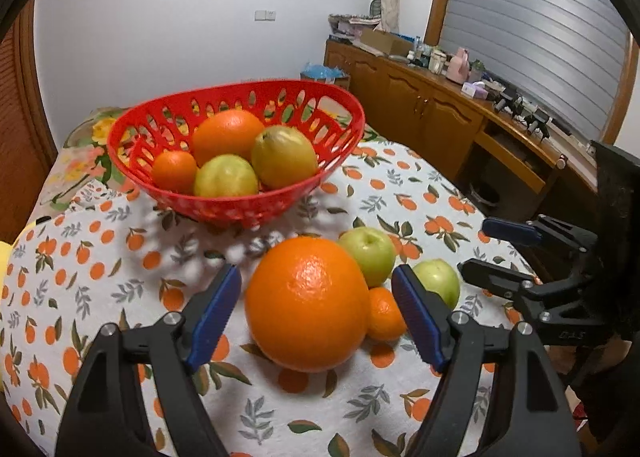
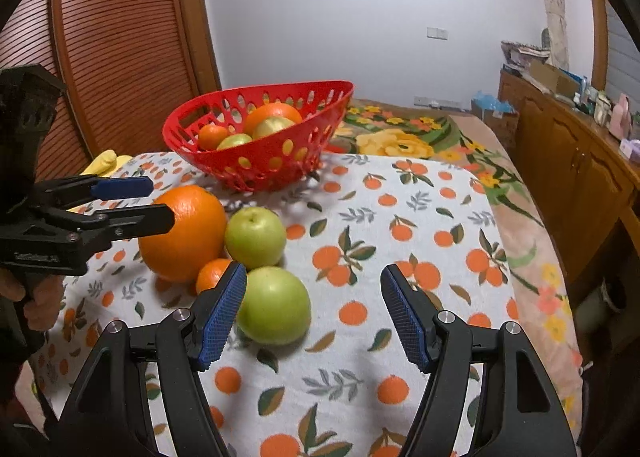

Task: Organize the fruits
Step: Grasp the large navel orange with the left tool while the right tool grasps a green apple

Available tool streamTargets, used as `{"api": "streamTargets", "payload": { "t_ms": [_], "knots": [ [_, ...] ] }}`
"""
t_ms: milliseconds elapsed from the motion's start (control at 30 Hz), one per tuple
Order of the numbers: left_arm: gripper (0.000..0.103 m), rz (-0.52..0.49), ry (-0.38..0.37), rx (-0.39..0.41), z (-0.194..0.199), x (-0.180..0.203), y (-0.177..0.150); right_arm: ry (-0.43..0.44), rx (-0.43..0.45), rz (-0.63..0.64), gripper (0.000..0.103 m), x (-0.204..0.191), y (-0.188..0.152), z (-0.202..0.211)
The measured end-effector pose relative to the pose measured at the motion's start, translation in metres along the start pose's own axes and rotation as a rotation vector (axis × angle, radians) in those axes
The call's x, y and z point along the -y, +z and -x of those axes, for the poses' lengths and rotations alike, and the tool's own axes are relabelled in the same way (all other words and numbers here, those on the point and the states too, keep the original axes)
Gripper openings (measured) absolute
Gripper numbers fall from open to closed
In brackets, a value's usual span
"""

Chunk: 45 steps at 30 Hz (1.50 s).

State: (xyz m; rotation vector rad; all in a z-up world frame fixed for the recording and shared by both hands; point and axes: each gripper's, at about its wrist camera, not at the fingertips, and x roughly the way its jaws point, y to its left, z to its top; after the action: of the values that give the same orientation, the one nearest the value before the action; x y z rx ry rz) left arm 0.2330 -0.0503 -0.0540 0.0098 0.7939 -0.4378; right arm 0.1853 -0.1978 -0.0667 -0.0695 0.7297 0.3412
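Left gripper point(image 1: 318, 309) wide open, empty, jaws flanking big orange point(image 1: 306, 303) dead ahead on tablecloth point(image 1: 120, 257). Right gripper point(image 2: 314, 309) open, empty; near apple point(image 2: 274, 305) by its left finger (off-centre). Basket point(image 1: 248, 205) beyond. Left nearer to grasp.

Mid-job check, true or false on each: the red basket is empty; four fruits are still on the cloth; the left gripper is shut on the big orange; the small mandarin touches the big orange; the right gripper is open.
1. The red perforated plastic basket is empty. False: it holds four fruits.
2. Four fruits lie on the orange-print tablecloth. True: a large orange, a small mandarin and two green apples.
3. The left gripper is shut on the large orange. False: its fingers are spread on either side of it, apart from it.
4. The small mandarin touches the large orange. True.
5. The right gripper is open. True.
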Motion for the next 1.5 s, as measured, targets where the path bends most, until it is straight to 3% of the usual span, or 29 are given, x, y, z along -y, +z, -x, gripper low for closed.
{"api": "streamTargets", "payload": {
  "t_ms": [833,1267,1500],
  "knots": [
    [0.082,0.056,0.019,-0.09,-0.043,-0.008,-0.011,0.009,-0.015,0.004,0.072,-0.001,-0.003,-0.005],
    [0.079,0.054,0.011,-0.061,-0.022,-0.016,-0.024,0.053,-0.047,0.013,0.071,-0.012,-0.002,-0.018],
    [0.078,0.066,0.013,-0.023,0.0,-0.025,-0.028,0.085,-0.085,0.049,0.06,-0.029,-0.006,-0.029]
  ]
}}
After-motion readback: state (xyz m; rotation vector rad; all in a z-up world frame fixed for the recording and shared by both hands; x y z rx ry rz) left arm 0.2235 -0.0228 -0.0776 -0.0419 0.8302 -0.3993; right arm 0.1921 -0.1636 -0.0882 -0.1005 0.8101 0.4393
